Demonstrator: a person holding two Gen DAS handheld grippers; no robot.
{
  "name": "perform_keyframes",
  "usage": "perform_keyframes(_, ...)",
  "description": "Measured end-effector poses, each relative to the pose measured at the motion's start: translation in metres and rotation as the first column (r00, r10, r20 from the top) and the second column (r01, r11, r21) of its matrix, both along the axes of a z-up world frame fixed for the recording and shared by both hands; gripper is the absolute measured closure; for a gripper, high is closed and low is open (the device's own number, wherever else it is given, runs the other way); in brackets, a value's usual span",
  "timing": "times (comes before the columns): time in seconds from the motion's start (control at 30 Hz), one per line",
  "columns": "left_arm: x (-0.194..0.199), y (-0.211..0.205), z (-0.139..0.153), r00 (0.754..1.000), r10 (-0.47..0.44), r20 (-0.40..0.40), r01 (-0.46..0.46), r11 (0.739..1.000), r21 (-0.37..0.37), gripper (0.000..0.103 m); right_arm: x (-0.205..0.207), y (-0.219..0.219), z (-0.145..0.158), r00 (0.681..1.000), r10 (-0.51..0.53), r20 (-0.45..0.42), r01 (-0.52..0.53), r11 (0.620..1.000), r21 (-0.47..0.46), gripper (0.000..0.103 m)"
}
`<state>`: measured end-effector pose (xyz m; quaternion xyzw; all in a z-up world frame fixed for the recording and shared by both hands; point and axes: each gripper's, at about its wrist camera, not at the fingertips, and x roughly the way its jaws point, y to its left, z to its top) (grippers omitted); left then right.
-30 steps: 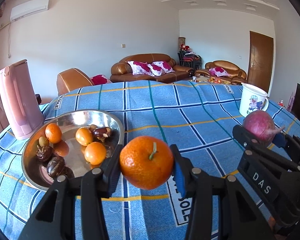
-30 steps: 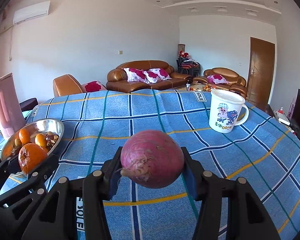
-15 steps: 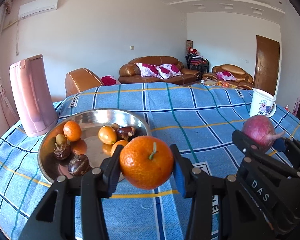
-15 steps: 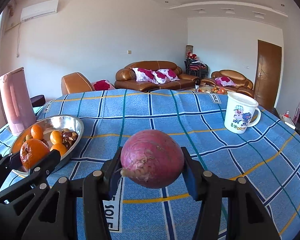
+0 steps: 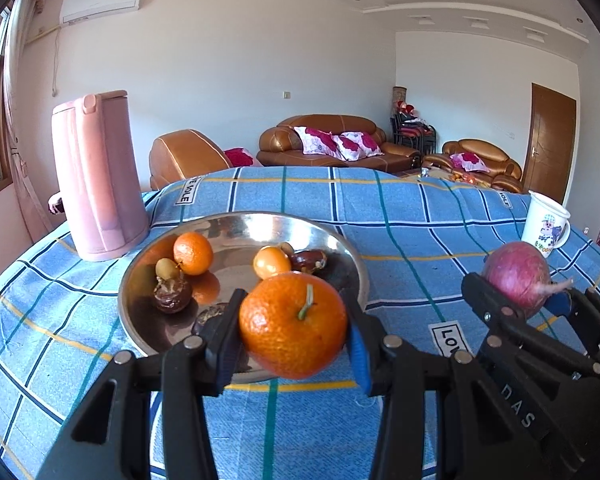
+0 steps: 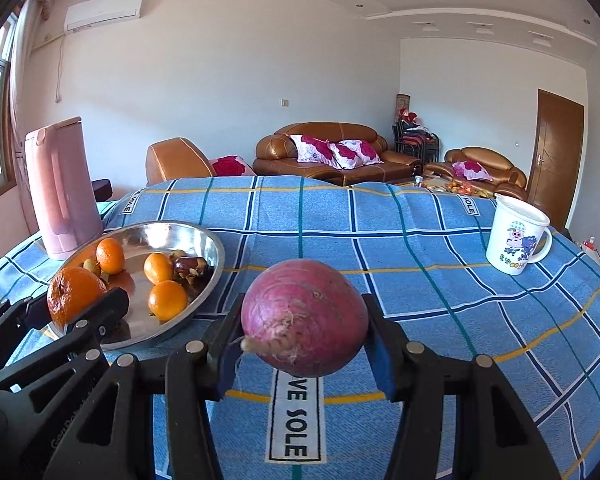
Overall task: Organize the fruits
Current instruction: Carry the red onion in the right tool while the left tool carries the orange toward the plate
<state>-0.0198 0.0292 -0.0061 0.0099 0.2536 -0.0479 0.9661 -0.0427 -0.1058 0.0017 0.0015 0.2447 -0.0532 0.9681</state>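
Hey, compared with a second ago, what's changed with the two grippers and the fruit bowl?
Both grippers have swung left toward the metal bowl, which now sits ahead of the left gripper rather than off to its left. Nothing was grabbed or released: the left gripper still clamps the orange, the right gripper the purple bulb. Bowl contents, pink kettle and mug unchanged.

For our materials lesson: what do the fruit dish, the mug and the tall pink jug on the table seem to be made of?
Fruit dish: polished metal, likely stainless steel; it mirrors the fruit.
Mug: glossy white, with a printed cartoon; ceramic or plastic, hard to tell.
Pink jug: probably plastic; smooth matte pink surface with a moulded lid.
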Motion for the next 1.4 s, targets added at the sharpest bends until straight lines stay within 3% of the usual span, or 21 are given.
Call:
perform_keyframes(0.83,-0.005,0.063,0.001,0.994,0.11,0.008,-0.11,0.994,-0.014,0.056,-0.002,0.065,0.002,0.995,0.104,0.009,-0.104,0.994,0.012,0.047)
perform_keyframes(1.4,0.004,0.091,0.0,0.989,0.151,0.003,-0.151,0.988,-0.021,0.056,0.011,0.087,0.0,0.993,0.121,-0.003,-0.12,0.992,0.024,0.047)
